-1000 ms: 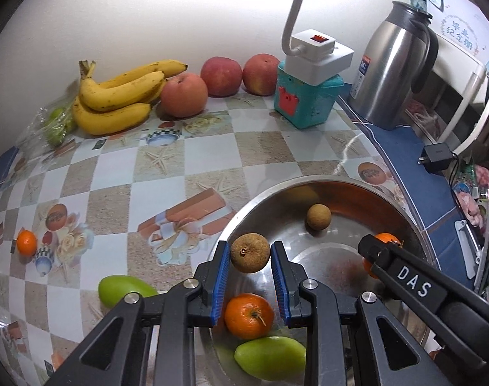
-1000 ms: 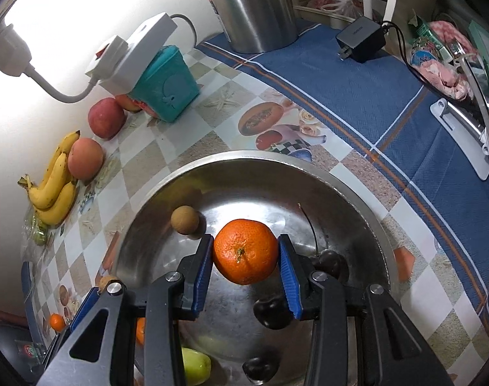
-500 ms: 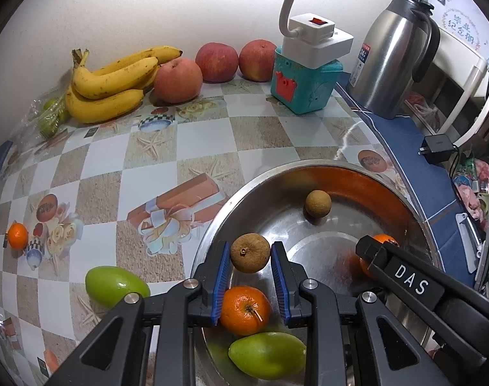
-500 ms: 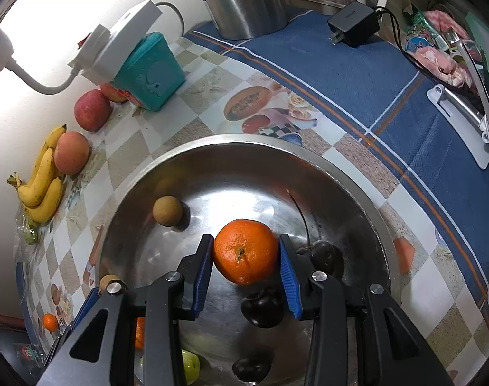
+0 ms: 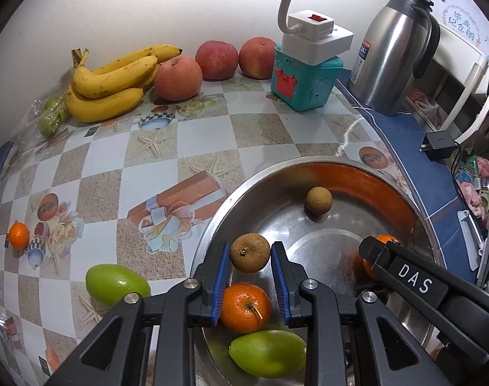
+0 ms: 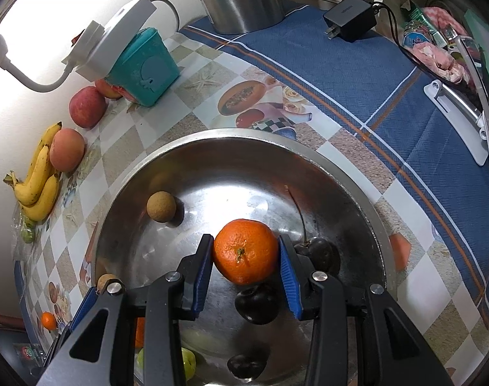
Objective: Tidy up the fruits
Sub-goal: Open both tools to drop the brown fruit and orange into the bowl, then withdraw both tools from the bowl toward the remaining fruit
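Here both jaws are loaded over the steel bowl [image 6: 357,193], left gripper [image 5: 250,254] pinching a longan [image 5: 250,252], right gripper [image 6: 246,257] a tangerine [image 6: 246,251]; released carelessly, either may roll or bruise the cherries [image 6: 318,252].

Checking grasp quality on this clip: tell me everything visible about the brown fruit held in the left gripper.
The brown fruit is small, roundish and dull tan, with a rough, slightly wrinkled skin and a dark stem scar facing the camera. It sits between the left gripper's blue pads, pinched on both sides, and is held above the near side of the steel bowl, over an orange lying in it. Only the pads appear to touch it.
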`<state>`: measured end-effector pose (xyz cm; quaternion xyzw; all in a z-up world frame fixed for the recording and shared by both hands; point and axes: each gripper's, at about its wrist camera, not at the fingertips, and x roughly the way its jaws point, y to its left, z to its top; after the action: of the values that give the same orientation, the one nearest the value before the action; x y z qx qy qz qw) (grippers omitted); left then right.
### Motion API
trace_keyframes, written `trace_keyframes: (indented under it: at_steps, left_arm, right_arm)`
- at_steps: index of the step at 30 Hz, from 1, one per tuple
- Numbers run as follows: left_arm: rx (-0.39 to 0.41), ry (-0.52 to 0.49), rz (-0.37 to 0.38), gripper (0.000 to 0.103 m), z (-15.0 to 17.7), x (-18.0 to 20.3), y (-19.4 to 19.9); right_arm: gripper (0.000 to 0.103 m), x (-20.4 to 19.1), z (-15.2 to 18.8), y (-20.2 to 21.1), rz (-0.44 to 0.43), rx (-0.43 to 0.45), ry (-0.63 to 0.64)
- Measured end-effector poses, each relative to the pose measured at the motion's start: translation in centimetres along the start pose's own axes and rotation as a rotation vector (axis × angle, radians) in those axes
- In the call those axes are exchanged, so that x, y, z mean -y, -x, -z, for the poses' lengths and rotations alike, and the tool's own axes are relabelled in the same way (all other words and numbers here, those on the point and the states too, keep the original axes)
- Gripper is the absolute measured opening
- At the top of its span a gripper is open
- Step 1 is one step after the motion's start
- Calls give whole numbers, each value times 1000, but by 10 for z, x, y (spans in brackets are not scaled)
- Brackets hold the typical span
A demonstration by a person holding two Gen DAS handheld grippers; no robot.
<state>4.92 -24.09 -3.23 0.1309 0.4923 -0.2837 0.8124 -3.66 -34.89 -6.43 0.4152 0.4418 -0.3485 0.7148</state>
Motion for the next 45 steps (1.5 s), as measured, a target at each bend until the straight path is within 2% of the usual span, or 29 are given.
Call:
trace_keyframes:
  at_steps: [3,5,7,9,13,15,17,22,31,45]
  left_arm:
    - [0,-1,1,30,0,0,0]
    - [4,-1,-3,34,-1,1,1]
    - [8,-3,-3,42,-1,1,2]
    - [7,-2,0,42,-1,1,3]
    - [15,4,5,43,-3,0,9]
    - [22,9,7,44,-5,-1,12]
    - [27,17,9,48,-7,-3,17]
    - [18,52,-10,59,-12,-13,26]
    - [-36,134,-100,60,-15,-45,35]
    - [-63,267,-95,62,-12,-93,48]
  right_arm:
    - [42,1,1,1,4,-3,1]
    - [42,0,0,1,12,-2,6]
    - [45,-1,0,2,17,5,12]
    - [50,-1,-1,6,22,14,15]
    - [51,0,-3,13,21,34,16]
    - [56,0,-5,19,25,50,18]
    - [65,0,-7,27,24,69,19]
    - [71,-3,-9,45,19,105,32]
    - [72,-8,-7,57,29,92,67]
    - [71,-22,8,64,22,55,137]
